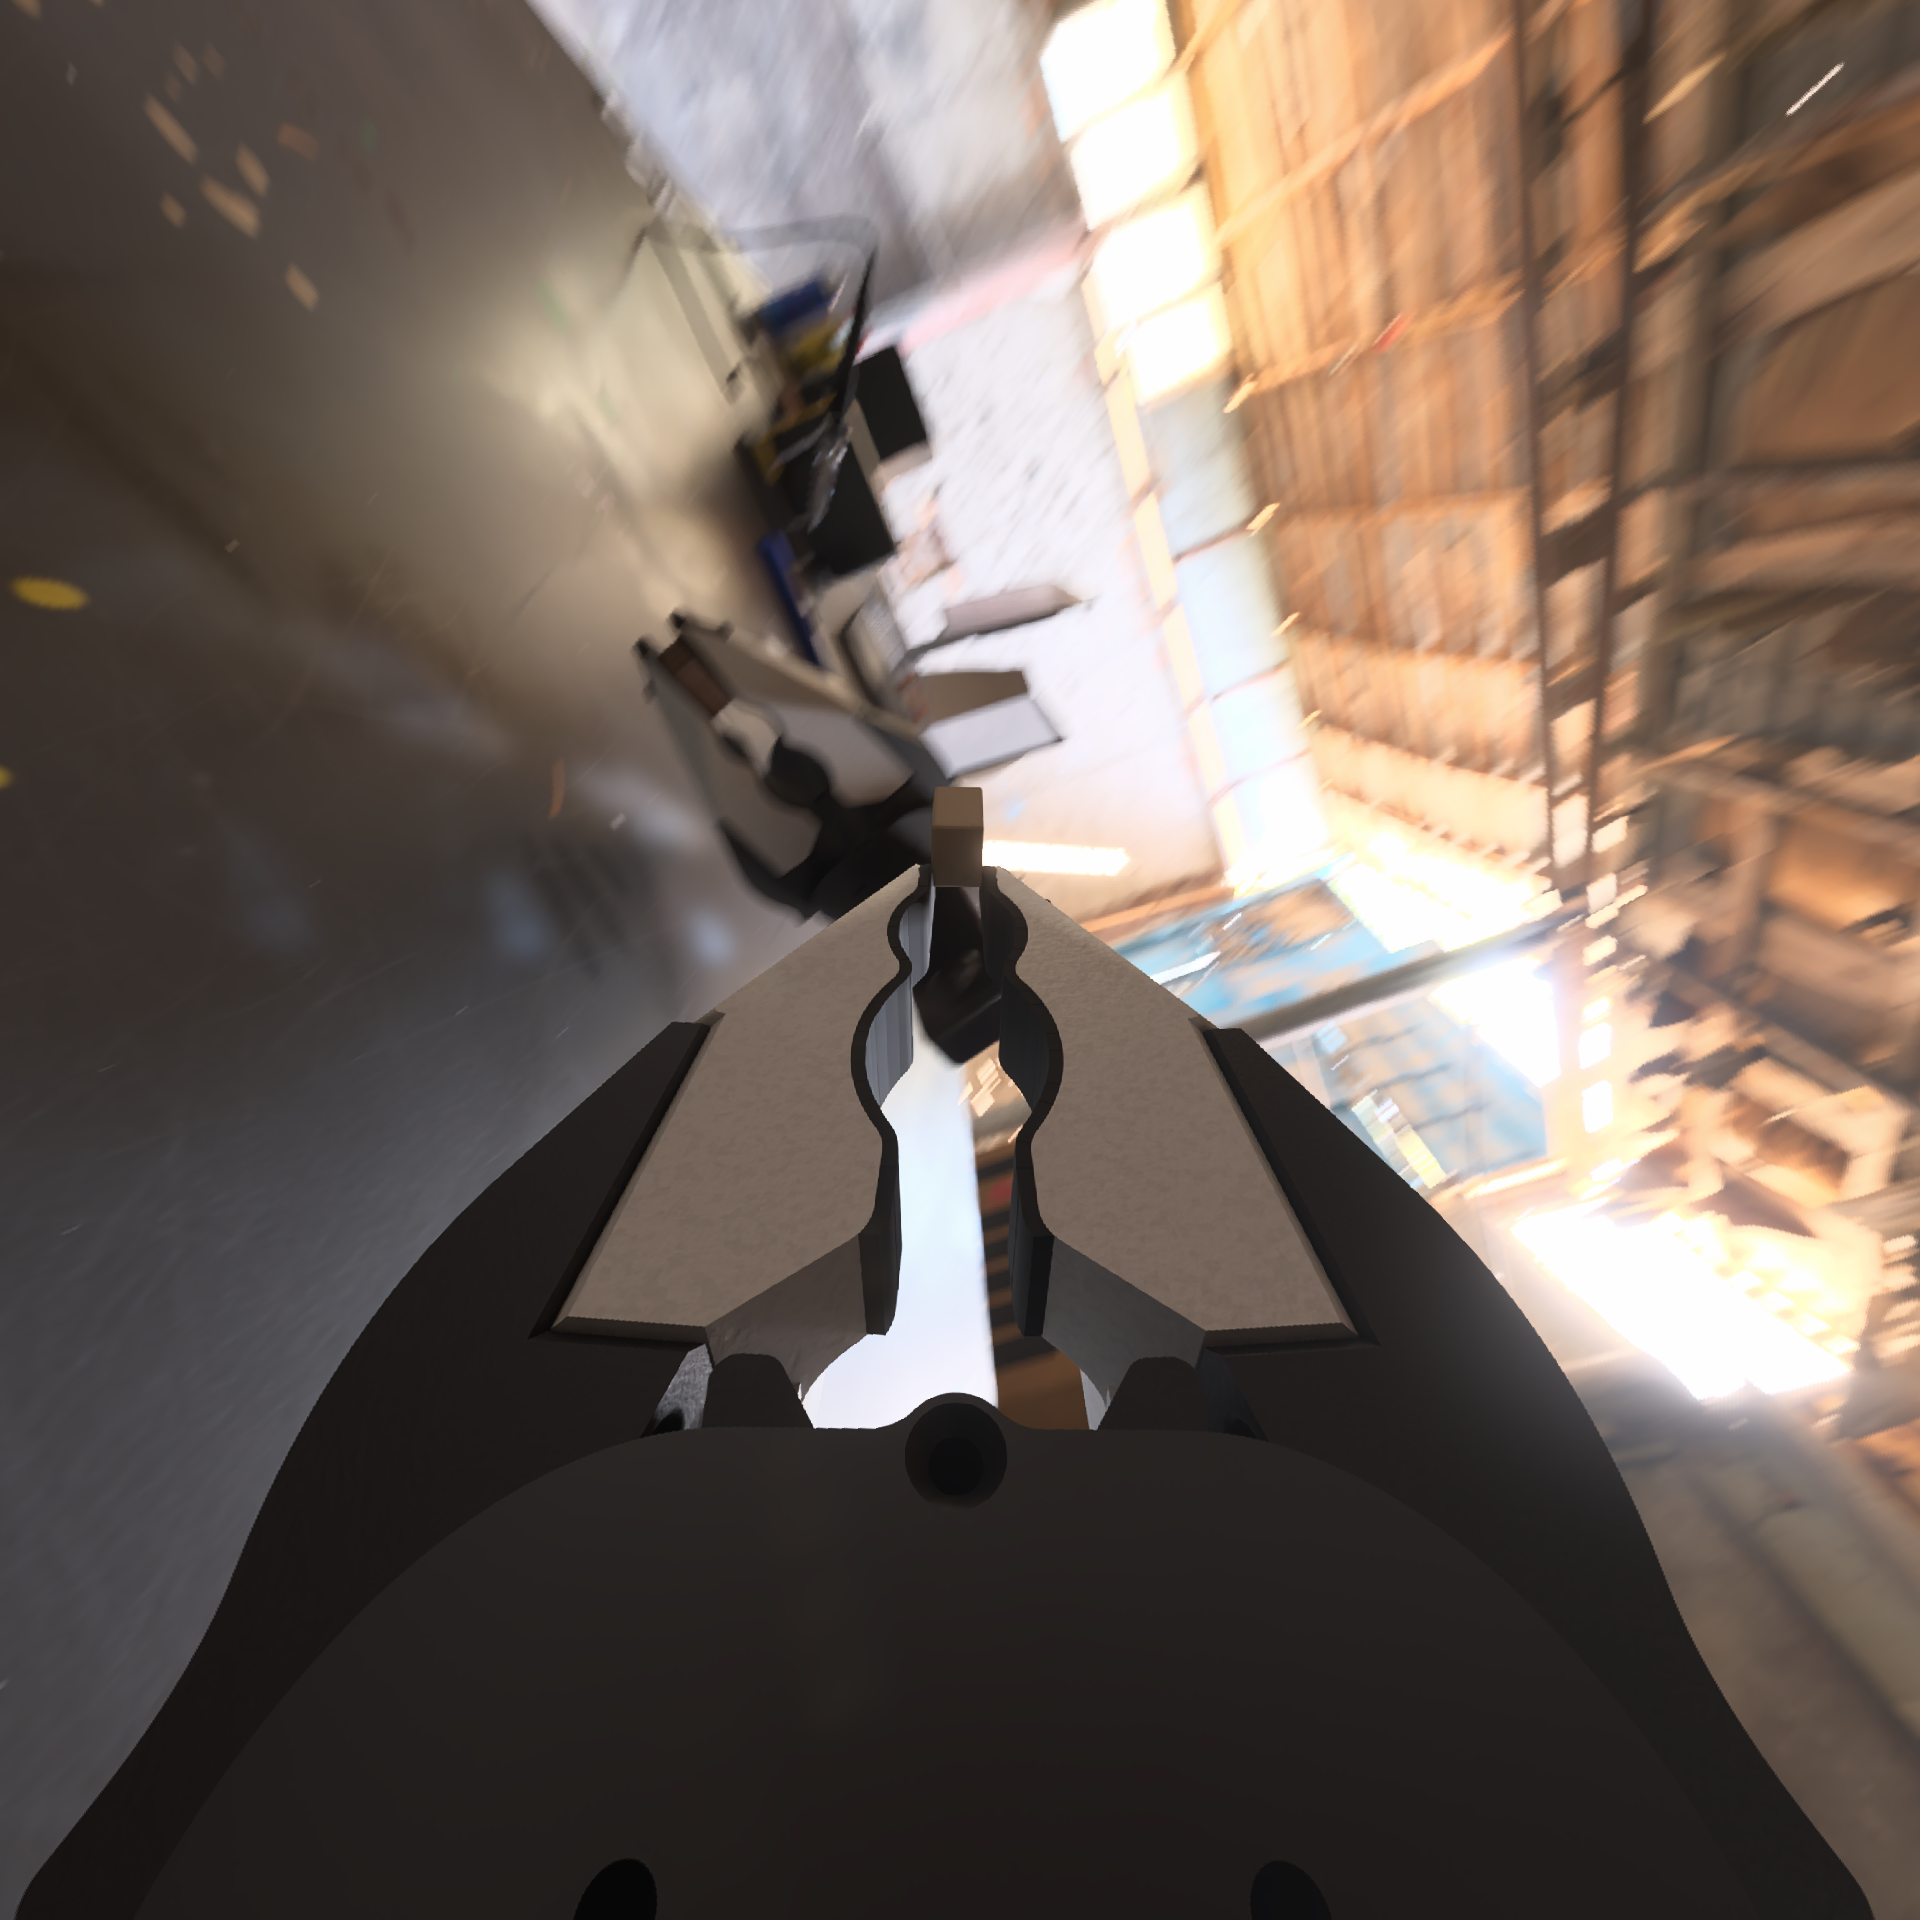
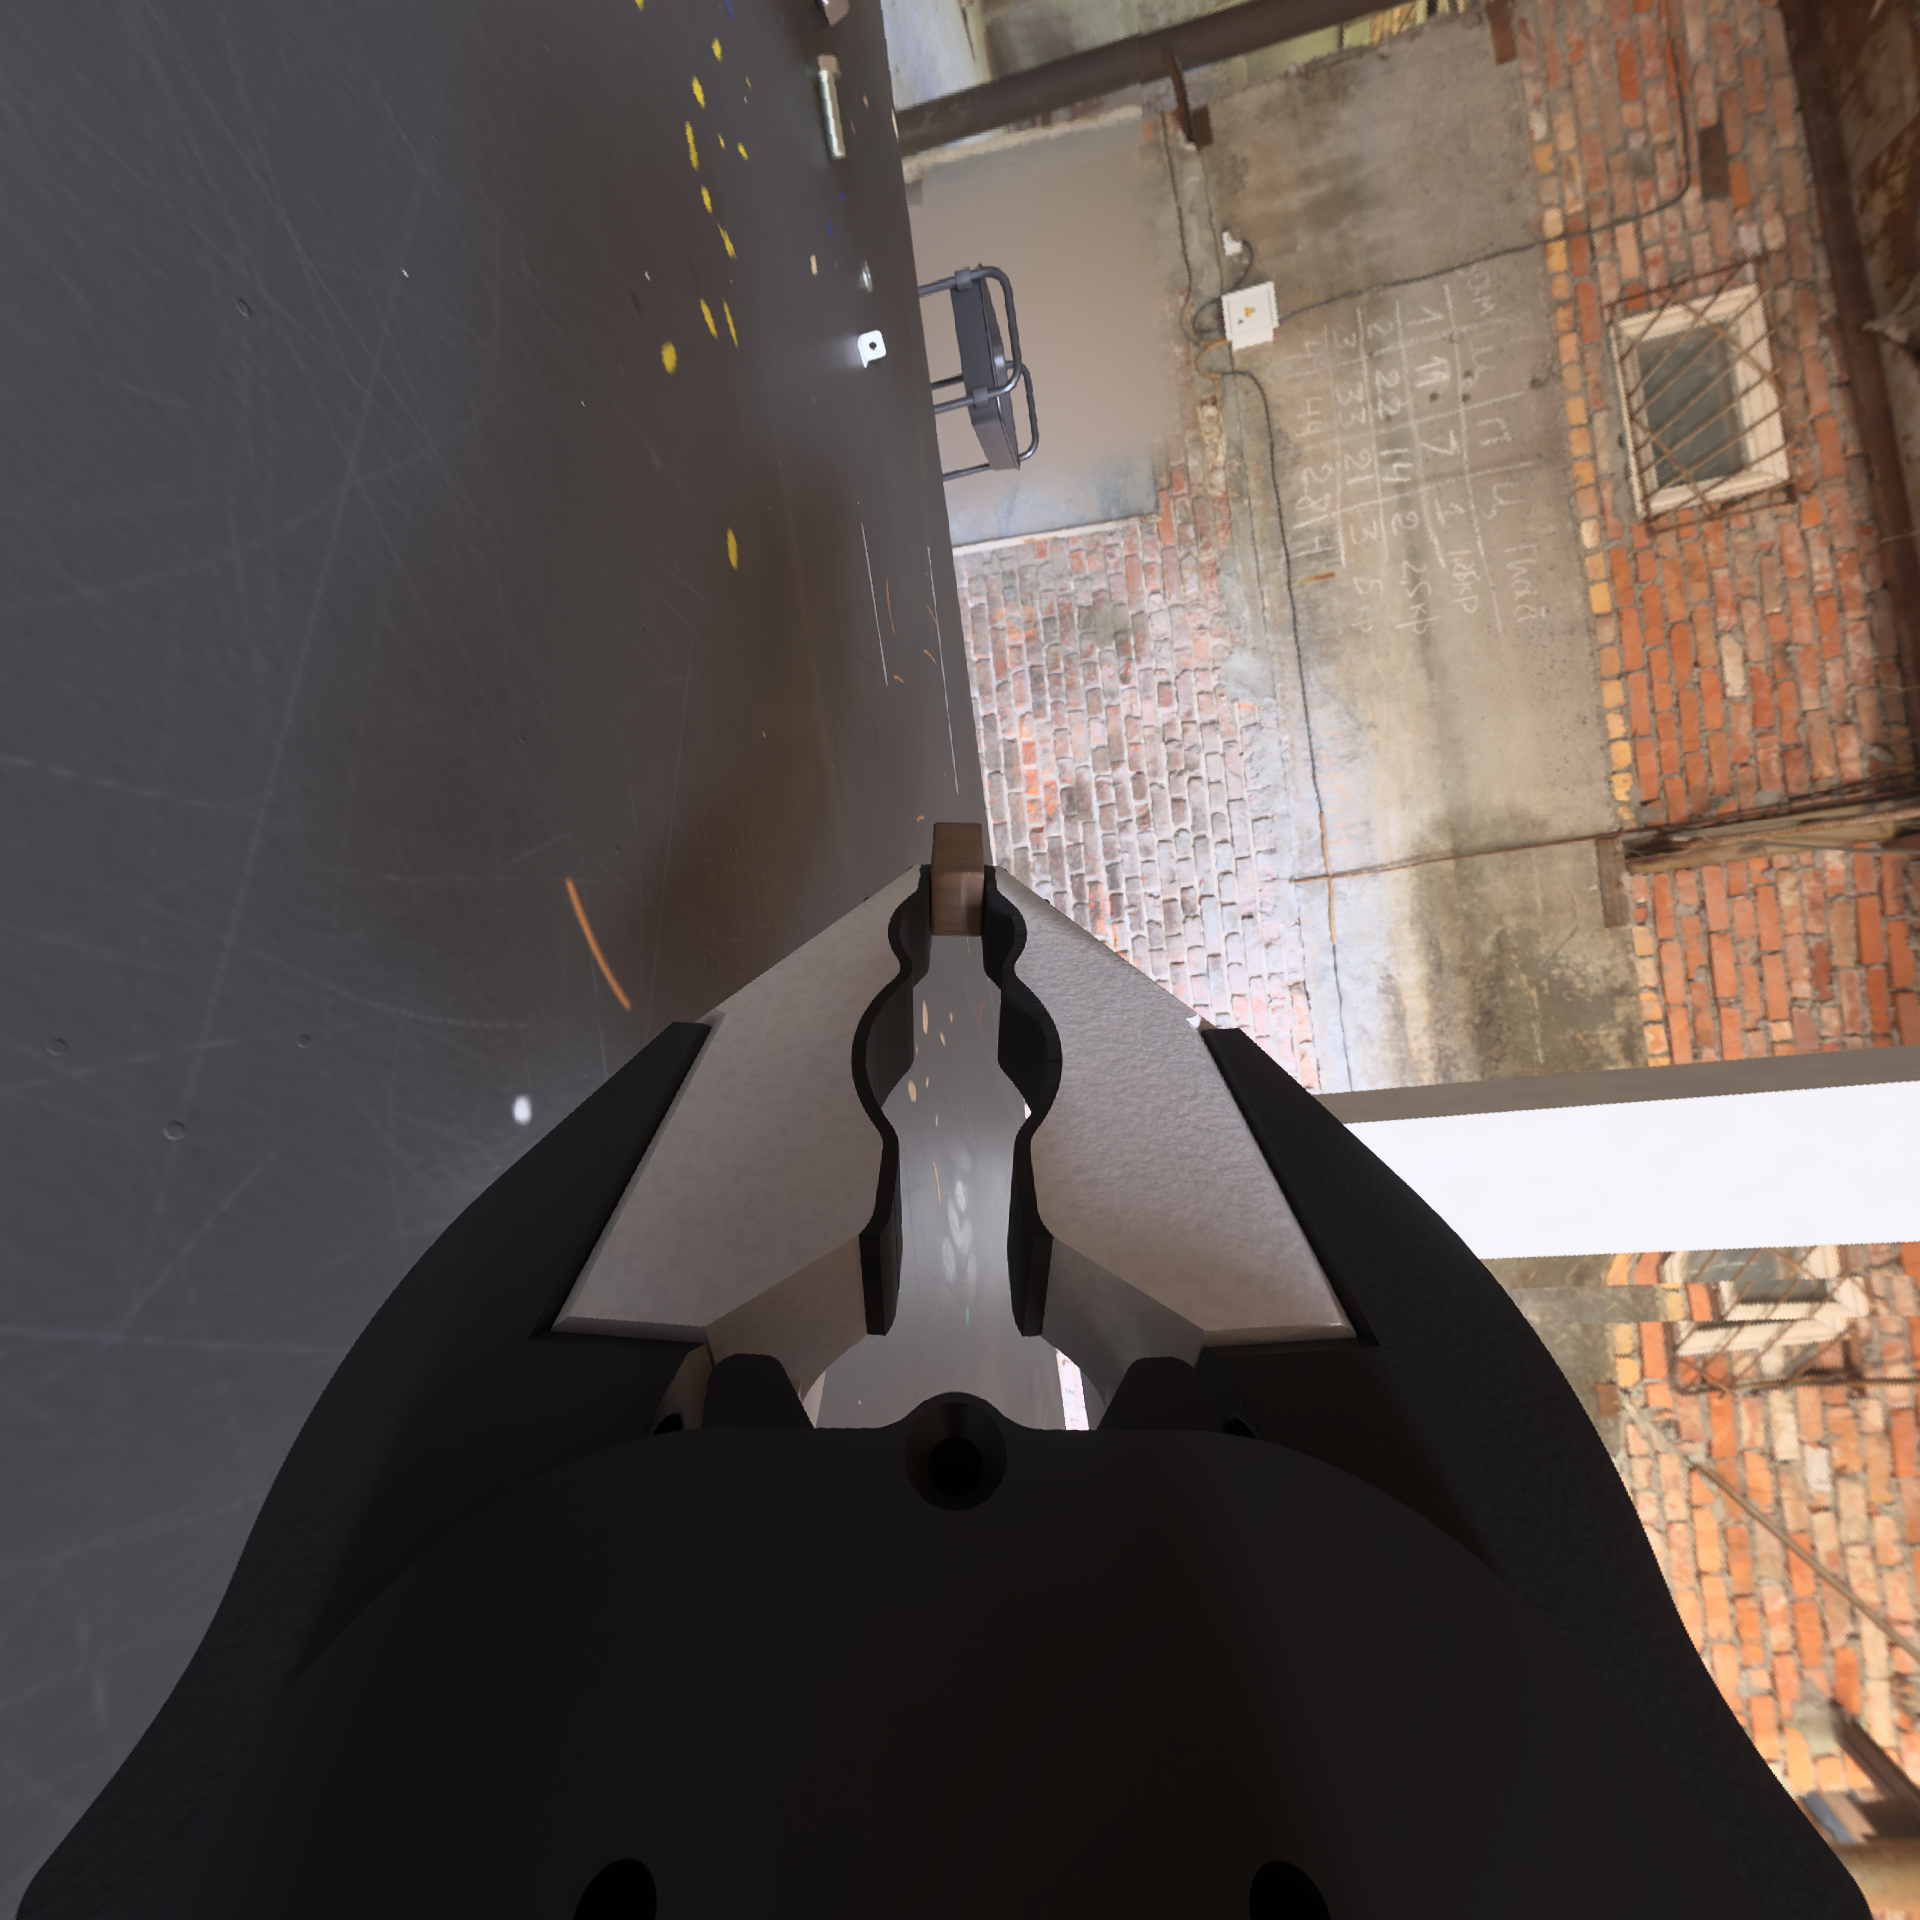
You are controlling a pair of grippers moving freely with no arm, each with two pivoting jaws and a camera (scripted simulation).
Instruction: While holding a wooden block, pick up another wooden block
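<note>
In the left wrist view my left gripper (image 1: 954, 885) is shut on a small light wooden block (image 1: 957, 844) that sticks out past its fingertips. Farther off in that view, up and to the left, the right gripper (image 1: 670, 657) holds a brown wooden block (image 1: 694, 677) between its tips, above the dark table. In the right wrist view my right gripper (image 2: 954, 885) is shut on that brown wooden block (image 2: 956, 878), pinched at the very tips. Both grippers are held in the air and are rolled sideways, so the table runs down the left of each view.
The dark grey scratched table (image 2: 416, 623) fills the left of the right wrist view, and its edge runs down the middle. A metal bolt (image 2: 831, 104) and a small white bracket (image 2: 871, 346) lie near its far edge. Past it are a grey metal frame (image 2: 987, 374) and a brick wall (image 2: 1714, 727).
</note>
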